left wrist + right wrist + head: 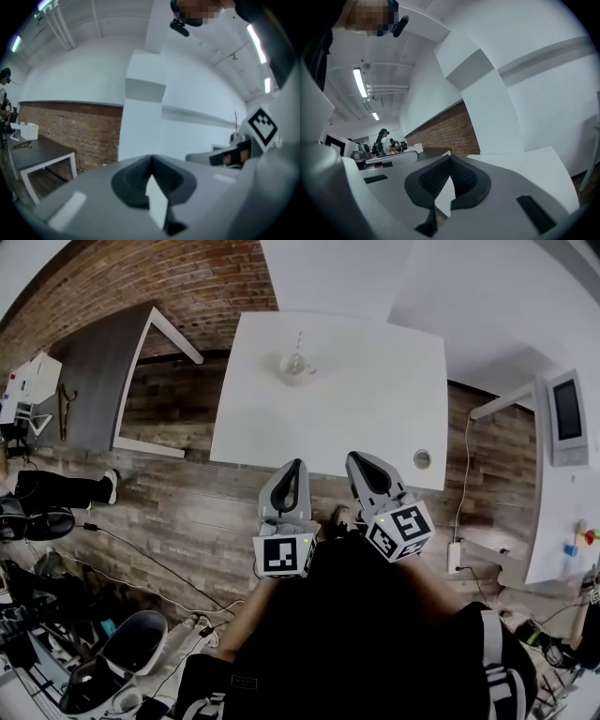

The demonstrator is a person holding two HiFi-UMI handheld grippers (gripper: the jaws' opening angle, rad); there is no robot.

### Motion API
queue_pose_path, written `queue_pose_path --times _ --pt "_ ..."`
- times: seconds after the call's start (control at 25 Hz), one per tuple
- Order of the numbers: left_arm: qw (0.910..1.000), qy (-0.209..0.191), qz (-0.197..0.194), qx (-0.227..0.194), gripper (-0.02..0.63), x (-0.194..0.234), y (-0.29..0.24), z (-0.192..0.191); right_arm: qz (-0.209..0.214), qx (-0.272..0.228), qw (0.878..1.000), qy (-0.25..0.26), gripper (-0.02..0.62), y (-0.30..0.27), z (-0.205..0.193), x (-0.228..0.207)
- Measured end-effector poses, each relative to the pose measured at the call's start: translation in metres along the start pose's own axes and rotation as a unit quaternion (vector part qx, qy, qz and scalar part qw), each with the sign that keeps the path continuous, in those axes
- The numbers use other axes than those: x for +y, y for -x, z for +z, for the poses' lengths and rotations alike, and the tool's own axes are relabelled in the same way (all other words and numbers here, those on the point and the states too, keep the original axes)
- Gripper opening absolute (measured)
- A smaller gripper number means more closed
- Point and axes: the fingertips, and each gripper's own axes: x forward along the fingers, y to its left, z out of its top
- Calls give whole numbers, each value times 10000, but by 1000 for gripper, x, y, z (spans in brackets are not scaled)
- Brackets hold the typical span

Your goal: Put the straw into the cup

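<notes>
Head view: the cup (298,365) is small and pale on the far part of the white table (375,399). The straw (300,339) is a faint thin line at the cup's far side. Whether it stands in the cup or lies behind it is too small to tell. The left gripper (295,464) and the right gripper (354,457) are held side by side at the table's near edge, well apart from the cup. The person's dark clothing cuts off the view below them.

Left gripper view: the left gripper (151,159) has its tips pressed together with nothing between them, and it faces a brick wall (79,129).

Right gripper view: the right gripper (450,159) also has its tips meeting and holds nothing.
</notes>
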Motion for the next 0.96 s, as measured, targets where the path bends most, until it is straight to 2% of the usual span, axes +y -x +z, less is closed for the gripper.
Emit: queue_pose_path --times 0.96 --pt "10000 -11 -39 -8 5 4 -5 1 74 7 10000 33 6 -7 1 3"
